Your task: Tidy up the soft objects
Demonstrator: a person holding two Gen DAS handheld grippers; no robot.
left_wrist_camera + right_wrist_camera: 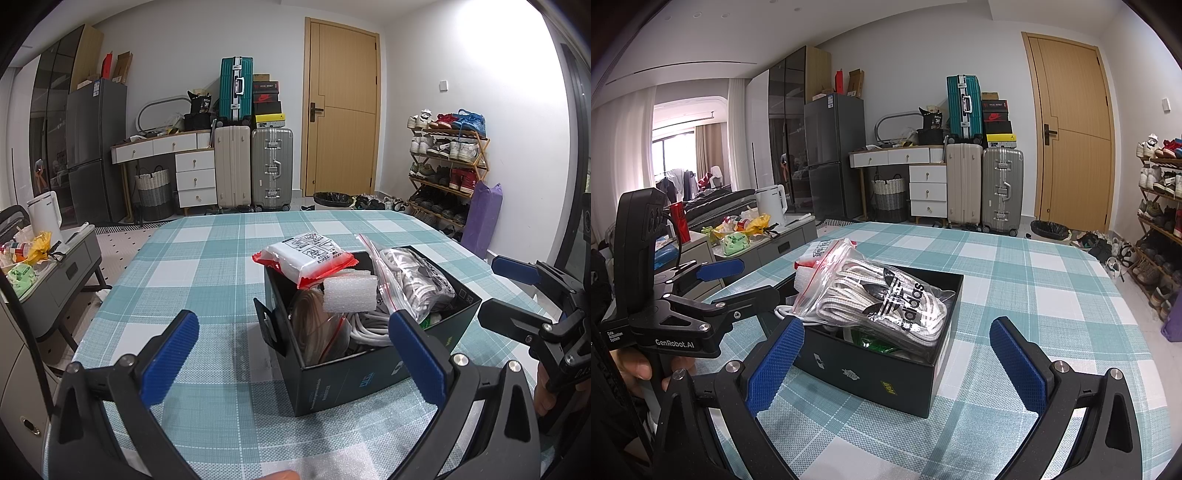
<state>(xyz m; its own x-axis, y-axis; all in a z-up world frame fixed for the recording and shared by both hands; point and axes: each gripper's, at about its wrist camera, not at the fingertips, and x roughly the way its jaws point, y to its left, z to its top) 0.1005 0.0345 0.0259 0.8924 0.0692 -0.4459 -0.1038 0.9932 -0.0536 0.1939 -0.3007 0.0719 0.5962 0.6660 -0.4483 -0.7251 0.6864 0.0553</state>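
Note:
A dark open box (343, 380) (871, 373) stands on the checked tablecloth, filled with soft things. A white and red packet (306, 256) lies over its far left corner. A white foam block (349, 295) rests on top. A zip bag of white laces with an adidas label (413, 284) (886, 299) leans across the right side. A bag of tan material (314, 325) and a white cord (369, 326) lie inside. My left gripper (295, 350) (738, 278) is open and empty just before the box. My right gripper (897, 362) (496, 286) is open and empty beside it.
The table (207, 266) has a teal and white checked cloth. A grey side table with a kettle and snacks (55, 251) stands to the left. Suitcases (255, 166), a desk, a door and a shoe rack (447, 166) line the far wall.

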